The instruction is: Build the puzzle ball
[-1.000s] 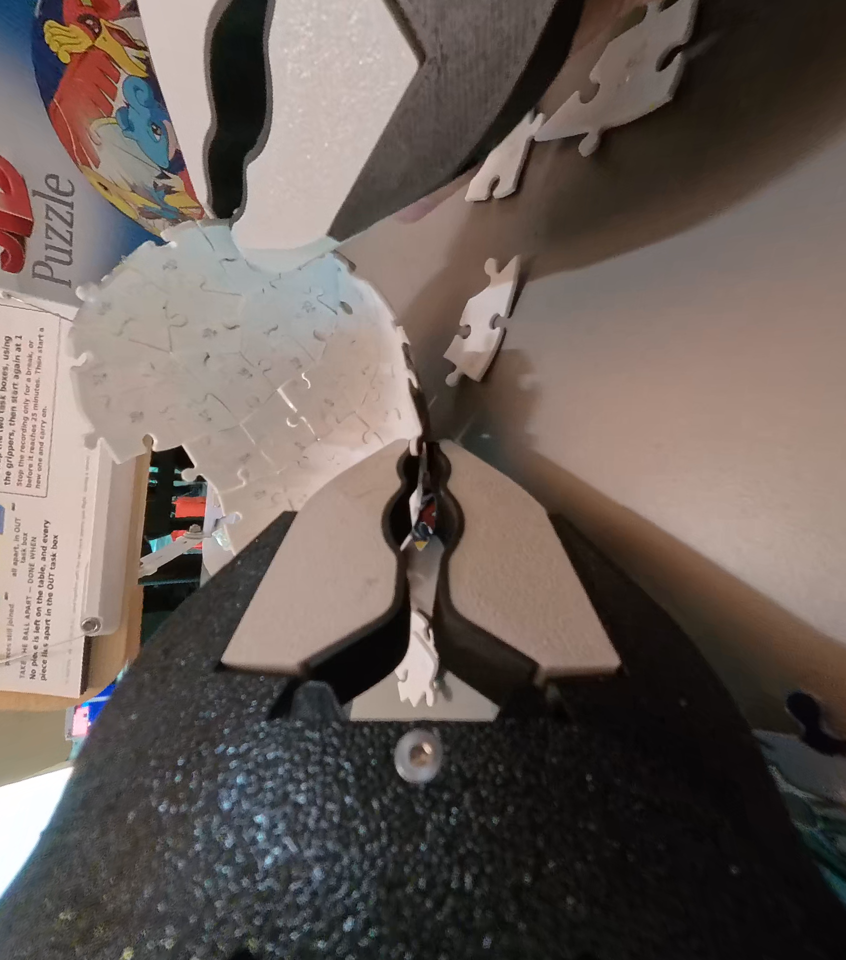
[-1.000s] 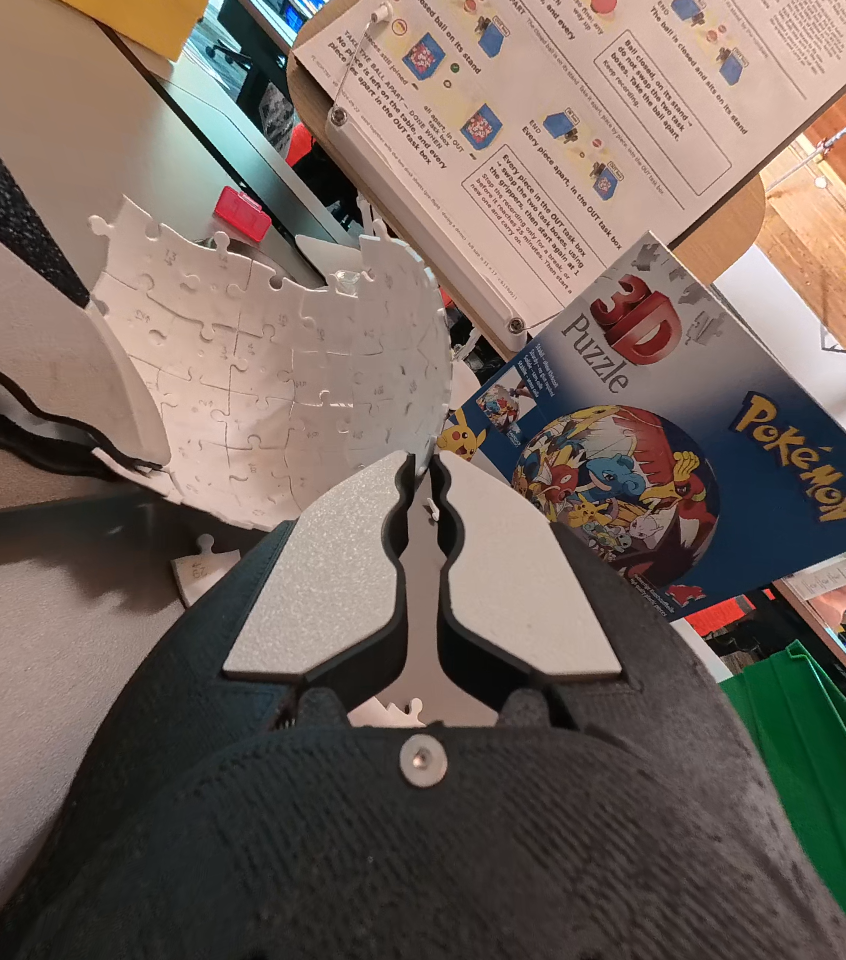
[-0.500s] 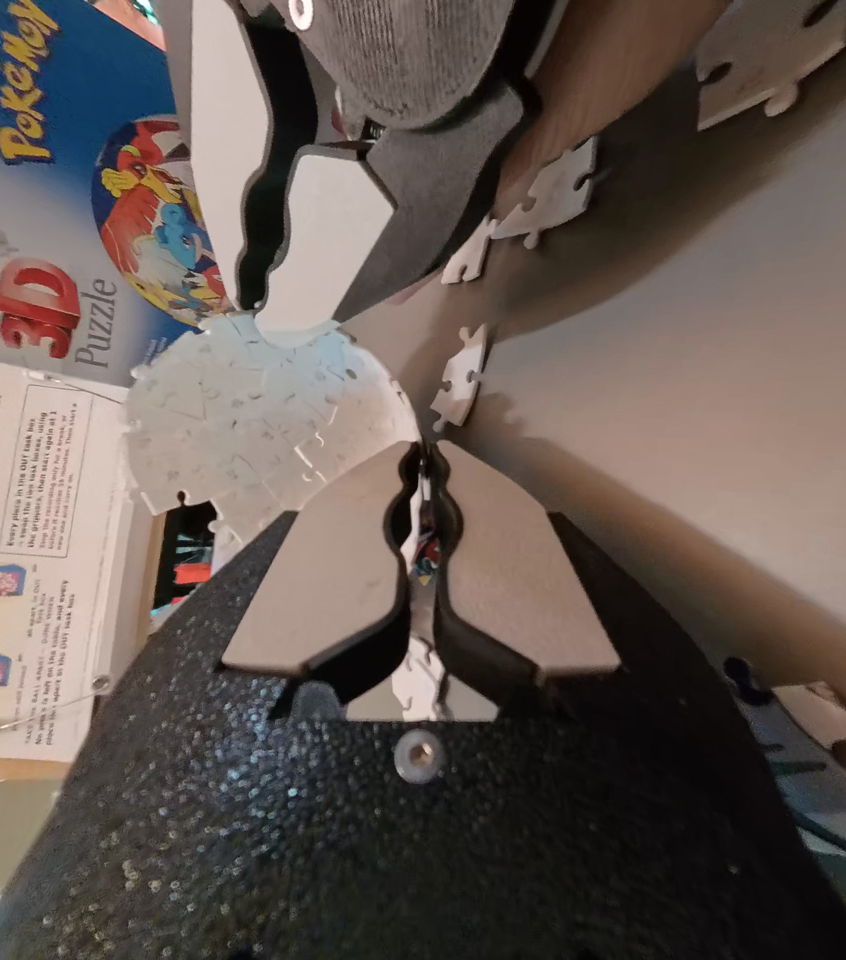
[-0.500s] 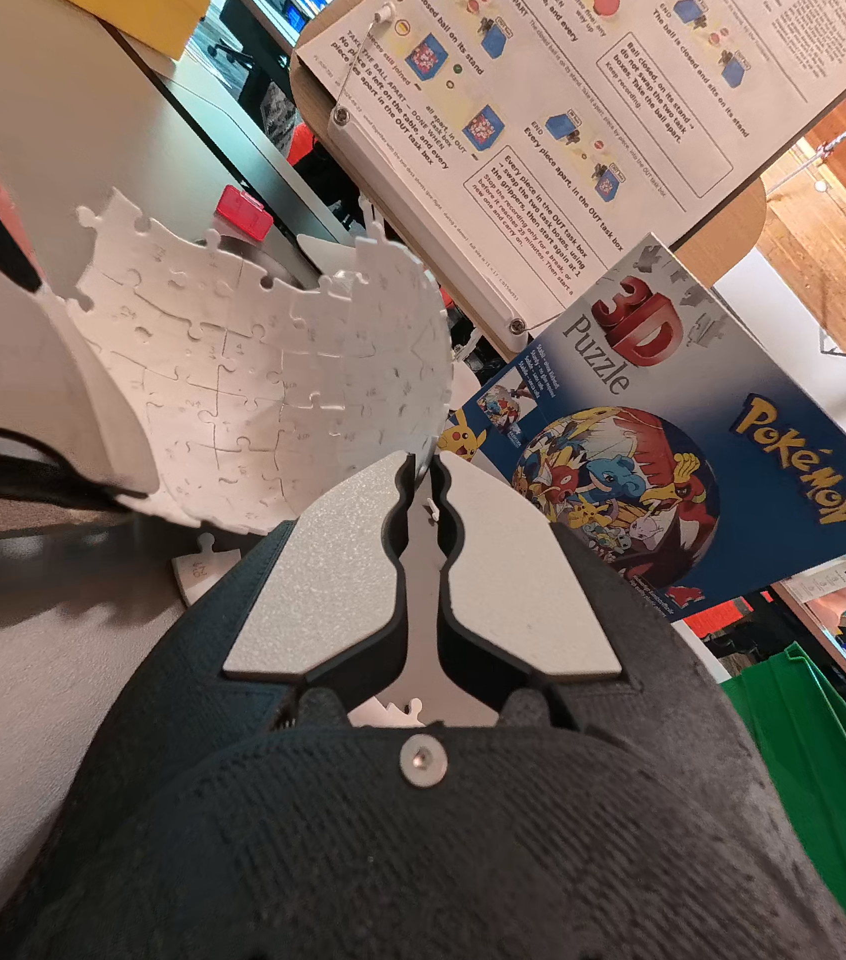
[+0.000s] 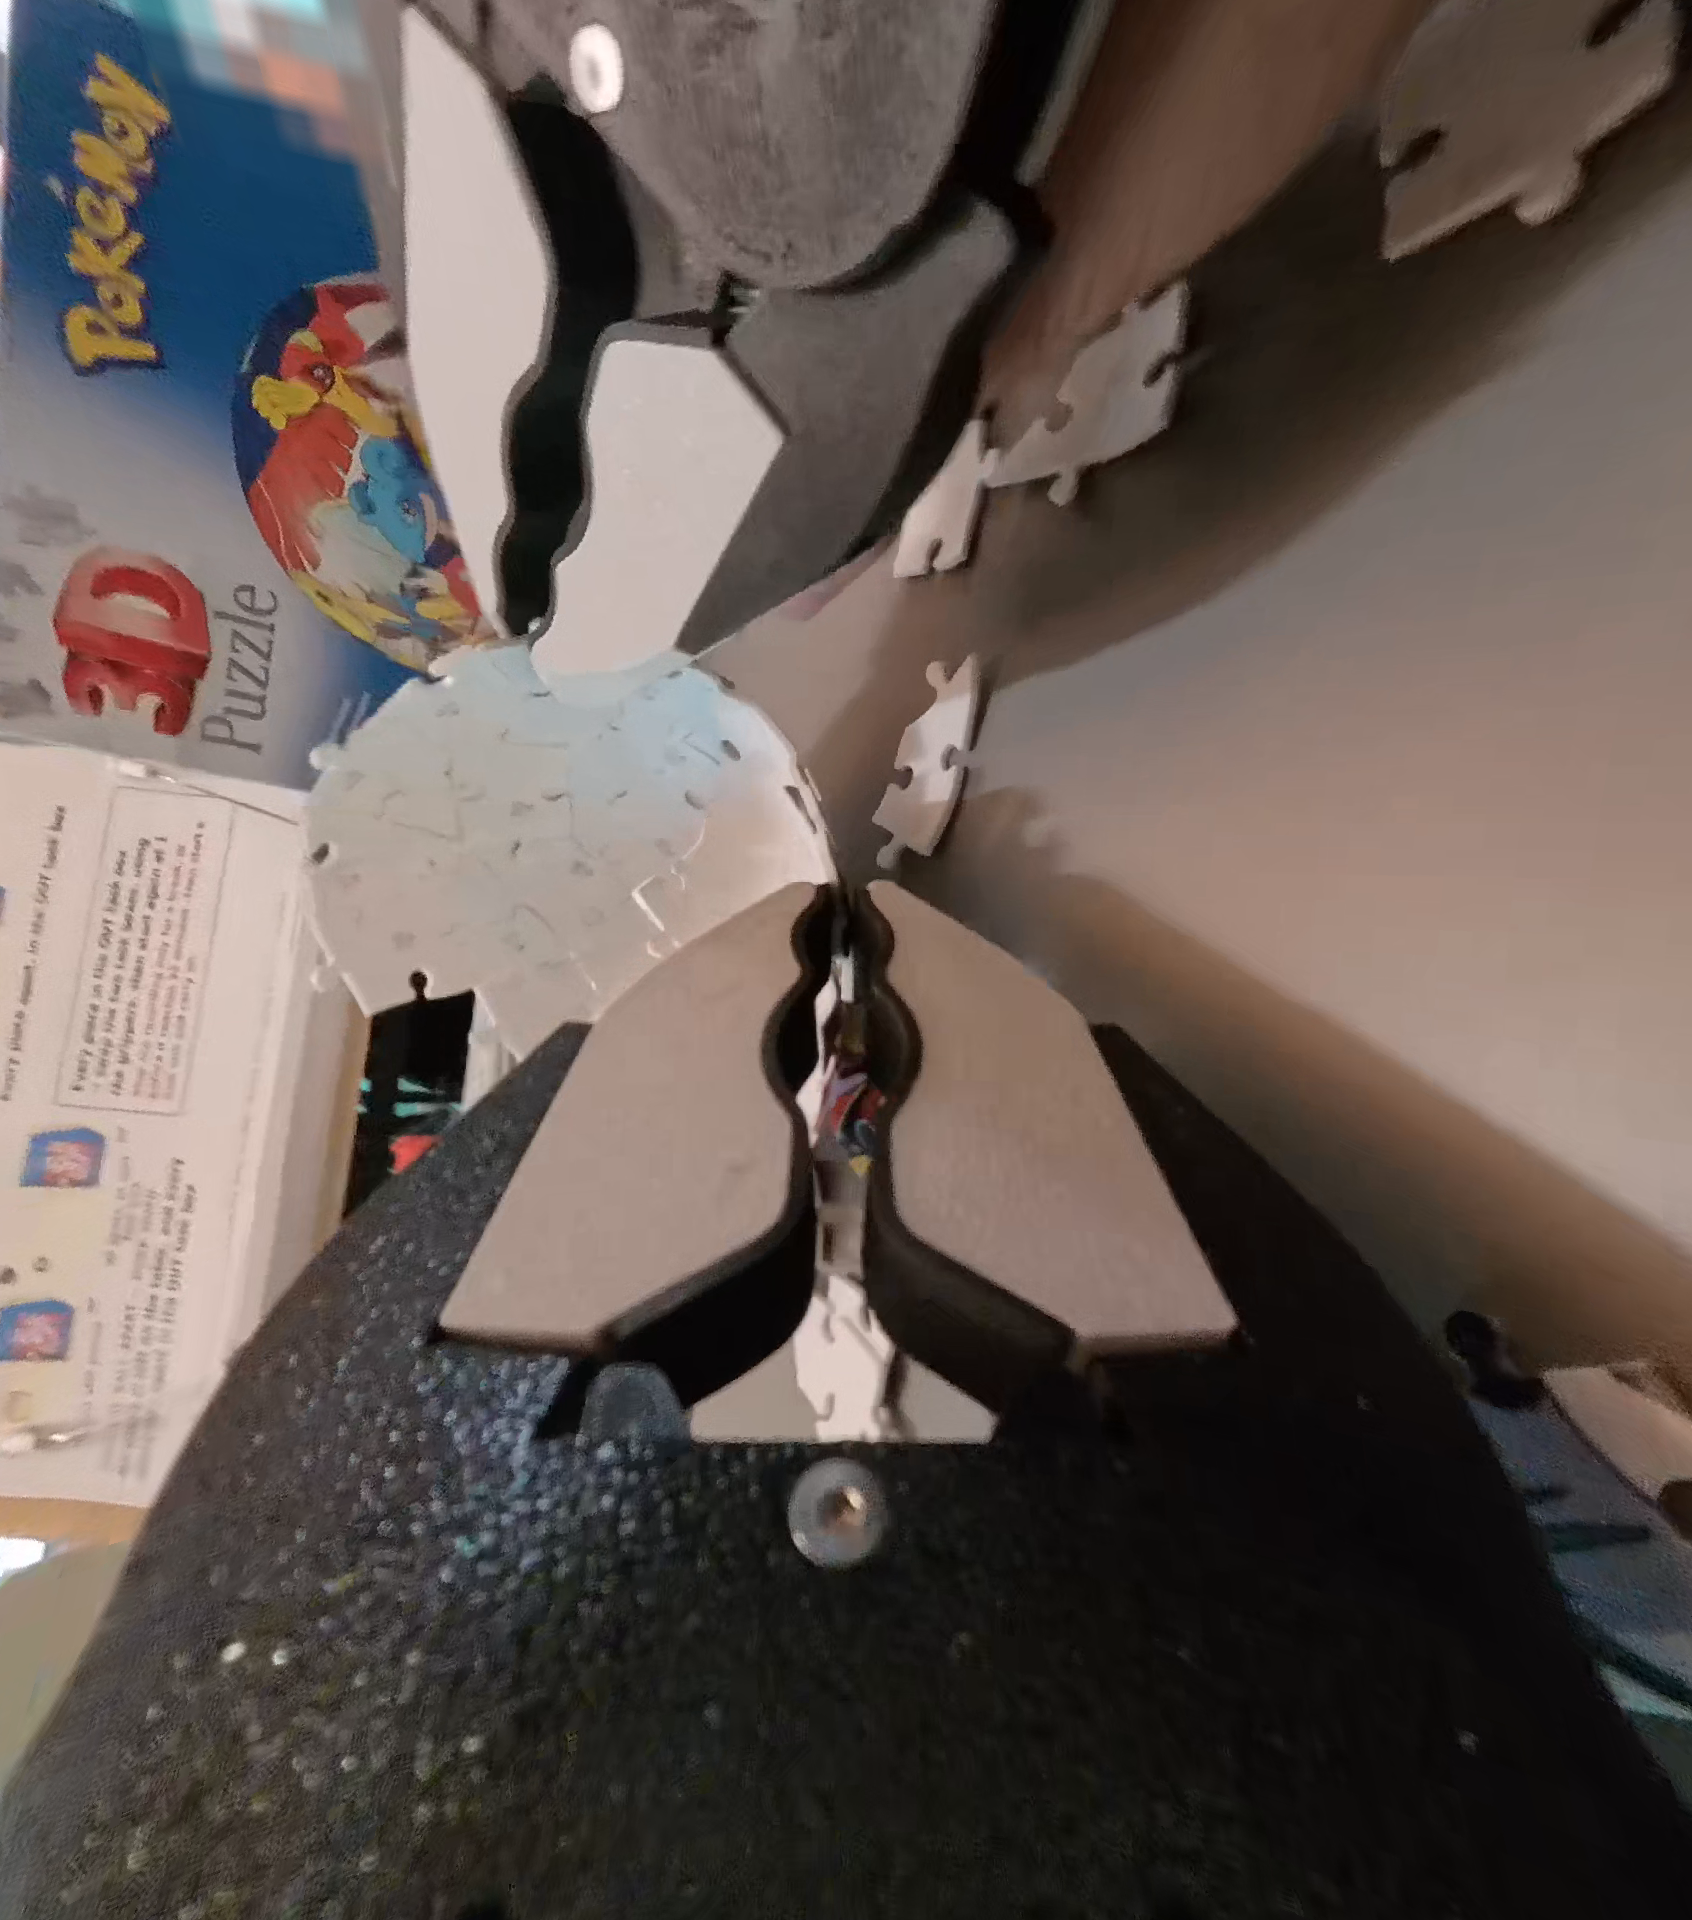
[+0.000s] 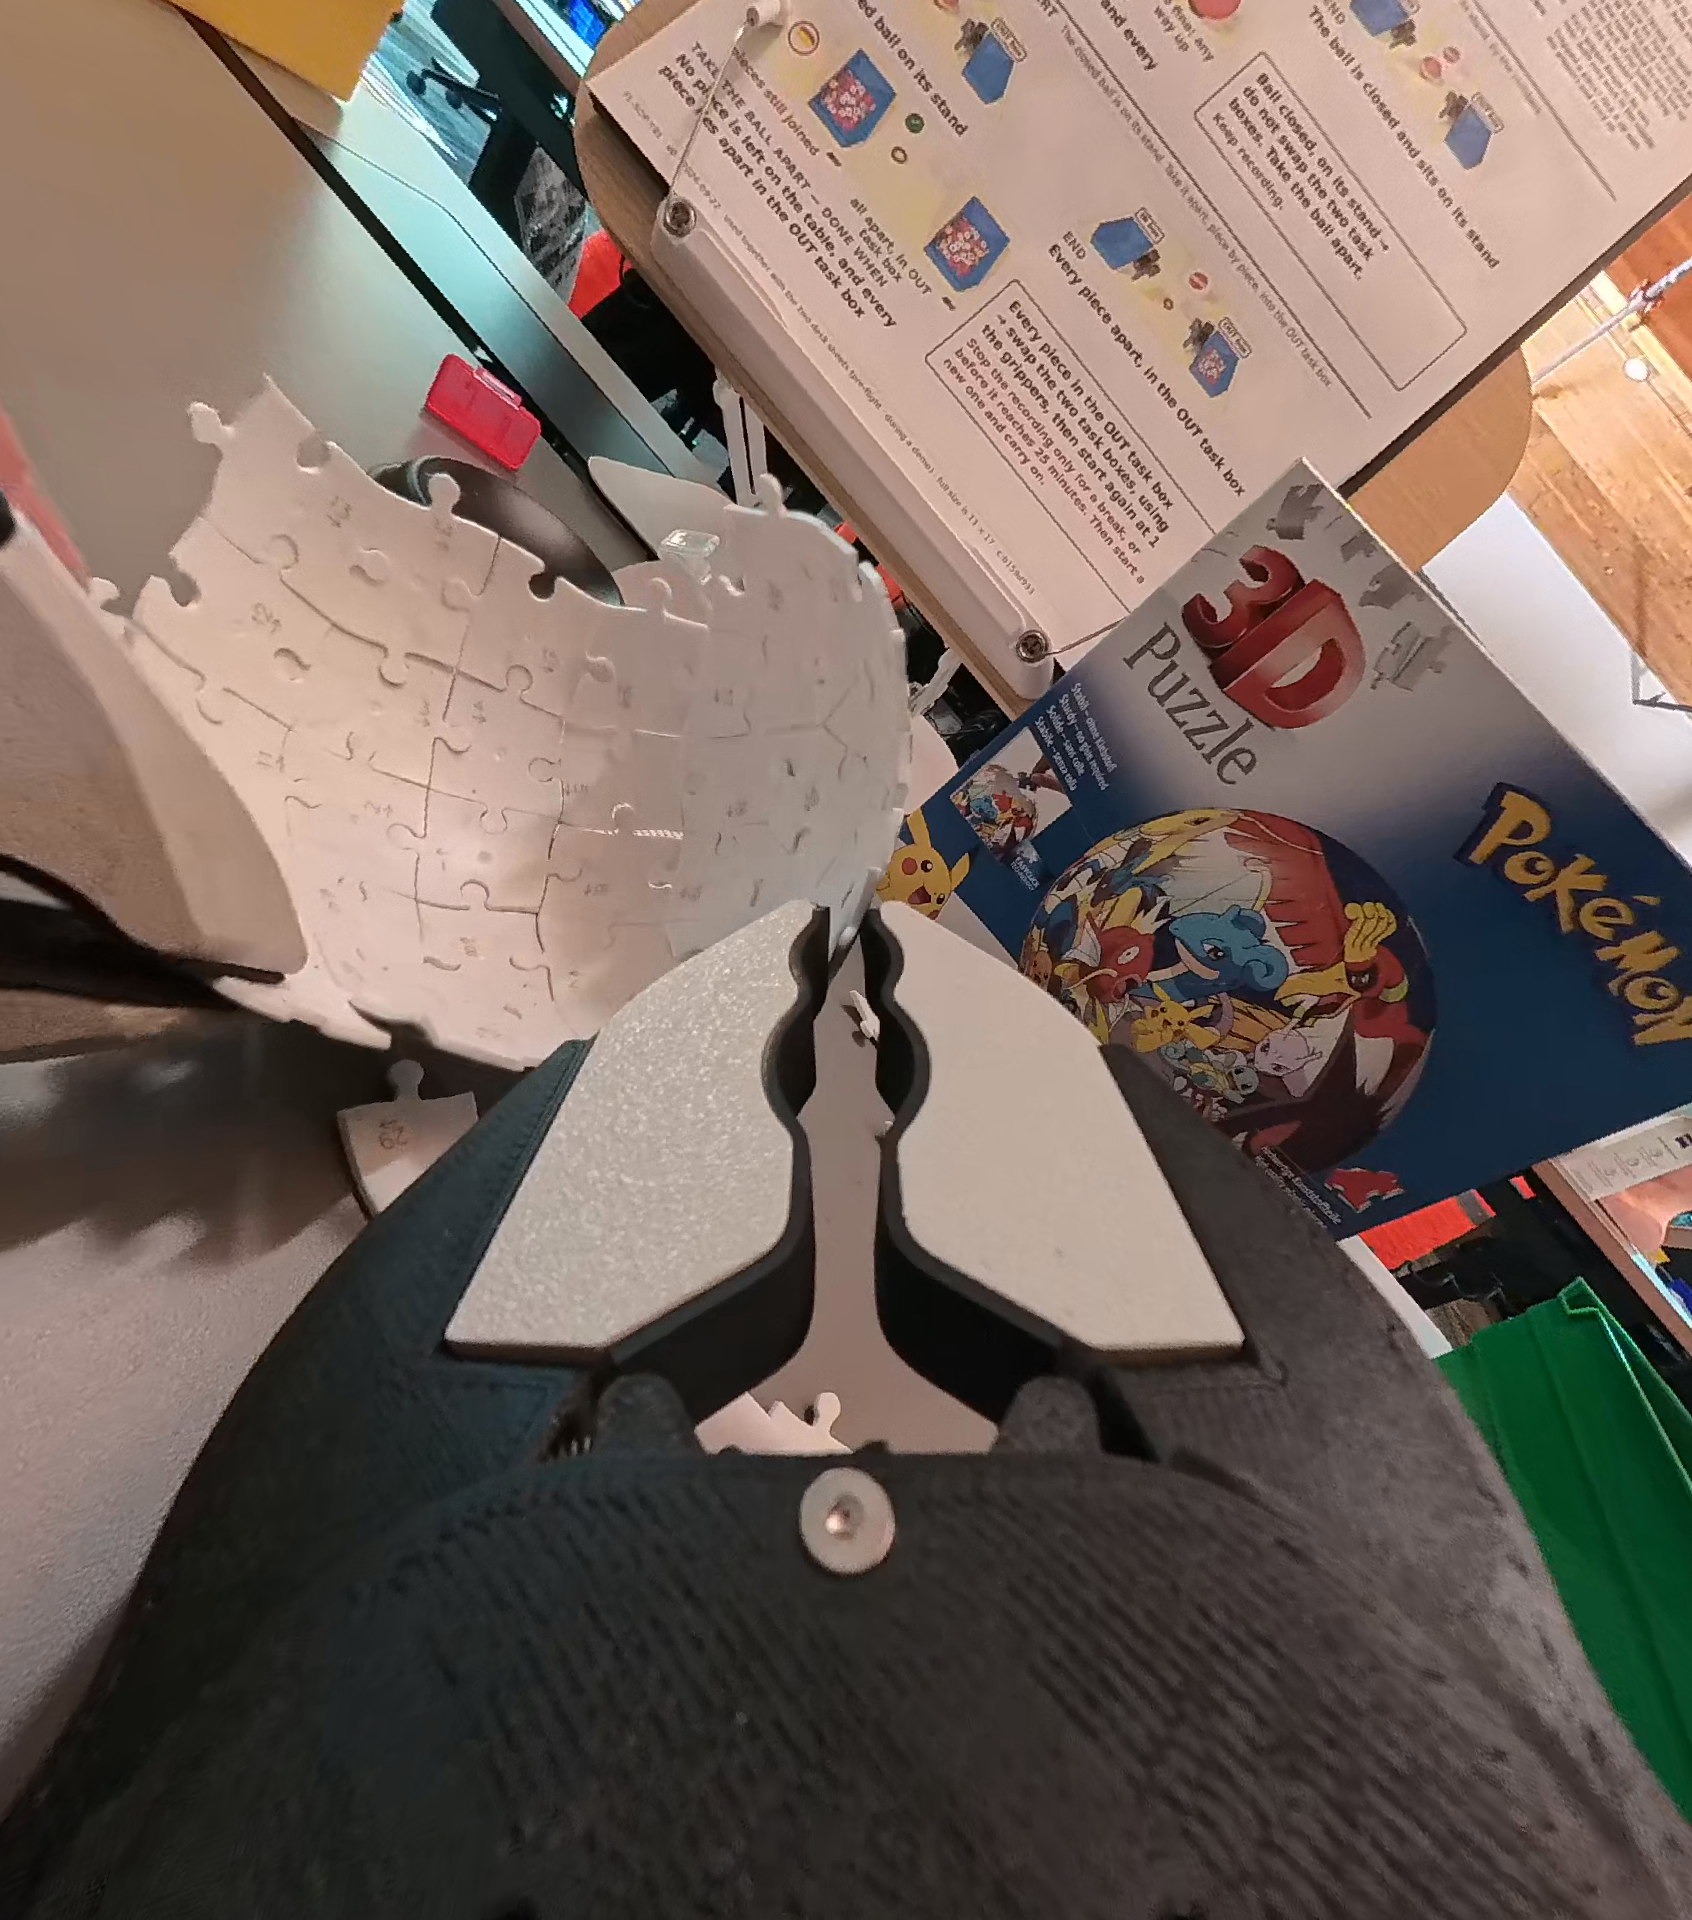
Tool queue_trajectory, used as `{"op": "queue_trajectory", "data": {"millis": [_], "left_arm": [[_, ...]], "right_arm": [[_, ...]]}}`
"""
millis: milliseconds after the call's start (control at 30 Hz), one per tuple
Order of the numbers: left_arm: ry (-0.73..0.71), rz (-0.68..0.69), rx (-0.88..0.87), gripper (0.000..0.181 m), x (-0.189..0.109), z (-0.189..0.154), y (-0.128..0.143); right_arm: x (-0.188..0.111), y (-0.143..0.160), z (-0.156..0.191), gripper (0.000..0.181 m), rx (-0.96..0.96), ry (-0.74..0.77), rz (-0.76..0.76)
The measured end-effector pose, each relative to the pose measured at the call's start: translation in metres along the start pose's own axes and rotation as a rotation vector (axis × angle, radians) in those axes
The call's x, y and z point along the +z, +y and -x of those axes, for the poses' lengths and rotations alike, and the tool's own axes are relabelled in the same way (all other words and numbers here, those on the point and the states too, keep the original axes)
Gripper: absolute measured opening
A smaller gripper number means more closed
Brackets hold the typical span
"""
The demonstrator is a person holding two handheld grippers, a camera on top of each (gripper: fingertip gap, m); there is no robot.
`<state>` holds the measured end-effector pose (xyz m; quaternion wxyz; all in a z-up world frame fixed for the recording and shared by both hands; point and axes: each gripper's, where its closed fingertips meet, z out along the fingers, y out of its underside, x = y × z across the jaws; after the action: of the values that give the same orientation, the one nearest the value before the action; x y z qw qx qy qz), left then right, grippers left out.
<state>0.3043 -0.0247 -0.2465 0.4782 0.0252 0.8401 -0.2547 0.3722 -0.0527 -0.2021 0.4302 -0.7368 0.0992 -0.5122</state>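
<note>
The half-built puzzle ball (image 5: 551, 842) is a curved white shell of joined pieces, seen from its blank inner side; it is held up between both grippers. My left gripper (image 5: 842, 906) is shut on one edge of the shell, with a strip of the printed side showing between its fingers. My right gripper (image 6: 852, 916) is shut on the opposite edge of the shell (image 6: 530, 769). The right gripper also shows at the top of the left wrist view (image 5: 561, 613). The left gripper's finger shows at the left of the right wrist view (image 6: 73, 831).
Loose white pieces (image 5: 935, 779) (image 5: 1091, 395) lie on the grey table (image 5: 1393, 727); one more piece (image 6: 395, 1143) lies under the shell. The blue puzzle box (image 6: 1341, 883) and an instruction board (image 6: 1081, 208) stand behind. A green bin (image 6: 1652, 1538) is at the right. The gap from one gripper's tips to the other's is roughly 9 cm.
The left wrist view has pulled back and turned, so the shell looks smaller and the right gripper shows more. In the right wrist view the shell's left edge has swung down. Both grippers stay shut.
</note>
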Motion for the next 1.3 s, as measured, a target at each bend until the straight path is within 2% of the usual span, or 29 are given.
{"op": "queue_trajectory", "data": {"millis": [200, 267, 433, 500, 800, 1000, 1167, 1300], "left_arm": [[0.011, -0.004, -0.243, 0.004, -0.002, 0.007, 0.000], [-0.014, 0.001, -0.273, 0.005, -0.003, 0.011, 0.001], [-0.119, 0.003, -0.015, 0.004, -0.007, 0.014, -0.002], [-0.099, 0.008, -0.012, 0.003, -0.006, 0.011, -0.002], [0.091, -0.084, -0.487, 0.002, -0.011, 0.016, -0.002], [0.123, -0.122, -0.650, 0.004, -0.015, 0.021, 0.001], [0.076, -0.100, -0.577, 0.005, -0.015, 0.023, 0.004], [0.178, -0.149, -0.783, 0.004, -0.016, 0.021, -0.001]], "right_arm": [[0.000, 0.001, -0.001, 0.006, 0.002, 0.008, 0.006], [0.000, 0.002, -0.001, 0.006, 0.002, 0.008, 0.008], [0.000, 0.002, -0.002, 0.006, 0.004, 0.008, 0.009], [0.001, 0.002, -0.001, 0.007, -0.003, 0.007, 0.009], [0.001, 0.002, -0.002, 0.007, -0.002, 0.011, 0.008], [0.001, 0.002, -0.001, 0.007, -0.006, 0.007, 0.009], [0.001, 0.002, 0.000, 0.008, -0.011, 0.004, 0.010], [0.001, 0.002, -0.001, 0.008, -0.008, 0.007, 0.008]]}}
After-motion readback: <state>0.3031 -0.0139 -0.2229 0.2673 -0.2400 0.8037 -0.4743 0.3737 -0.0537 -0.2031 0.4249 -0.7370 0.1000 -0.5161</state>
